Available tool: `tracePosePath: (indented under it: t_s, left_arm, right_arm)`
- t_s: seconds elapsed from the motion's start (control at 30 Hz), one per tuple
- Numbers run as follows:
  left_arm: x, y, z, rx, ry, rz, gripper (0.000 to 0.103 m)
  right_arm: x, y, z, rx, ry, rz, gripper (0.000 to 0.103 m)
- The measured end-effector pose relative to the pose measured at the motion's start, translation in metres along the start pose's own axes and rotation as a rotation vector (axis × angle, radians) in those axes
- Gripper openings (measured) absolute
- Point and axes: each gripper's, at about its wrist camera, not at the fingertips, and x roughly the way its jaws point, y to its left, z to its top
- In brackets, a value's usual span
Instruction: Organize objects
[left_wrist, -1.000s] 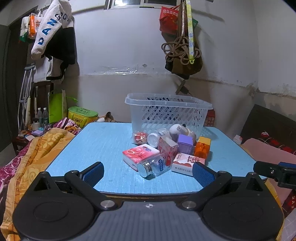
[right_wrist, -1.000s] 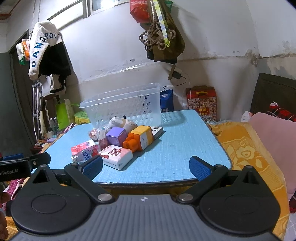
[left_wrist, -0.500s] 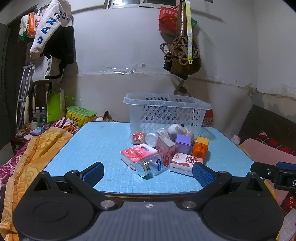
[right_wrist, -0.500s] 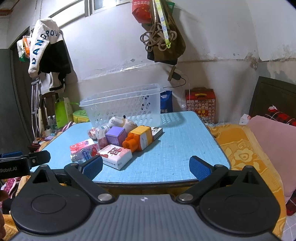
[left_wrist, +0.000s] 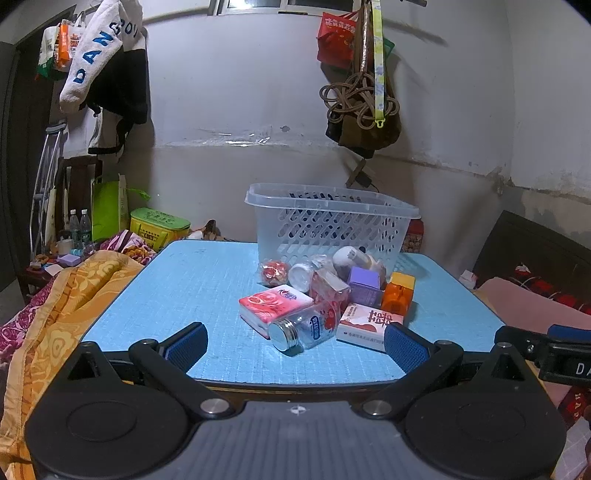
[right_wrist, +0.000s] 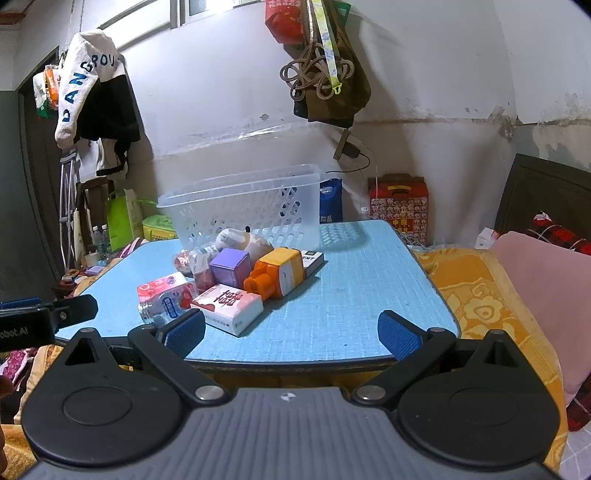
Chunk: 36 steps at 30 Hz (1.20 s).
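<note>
— Has anything gone into the basket yet?

— Nothing that I can see through its holes. The whole pile sits on the counter in front of it: jar, tissue pack, white box, purple box, orange bottle, a few more behind.

— And the tongs?

— Both spread wide, holding nothing. The left tongs hang at the counter's near edge, facing the jar; the right tongs sit near the white box. I'd say the sorting hasn't started; every item is left to move.
</note>
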Motion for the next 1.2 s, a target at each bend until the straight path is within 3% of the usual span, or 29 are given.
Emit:
tracePosePath:
  t_s: [1.2]
  left_arm:
    - [-0.0001,-0.005,-0.0017,0.016,0.013,-0.01,0.102]
  right_arm:
    - [-0.0038,-0.004,-0.0006,0.016,-0.005,-0.008,0.103]
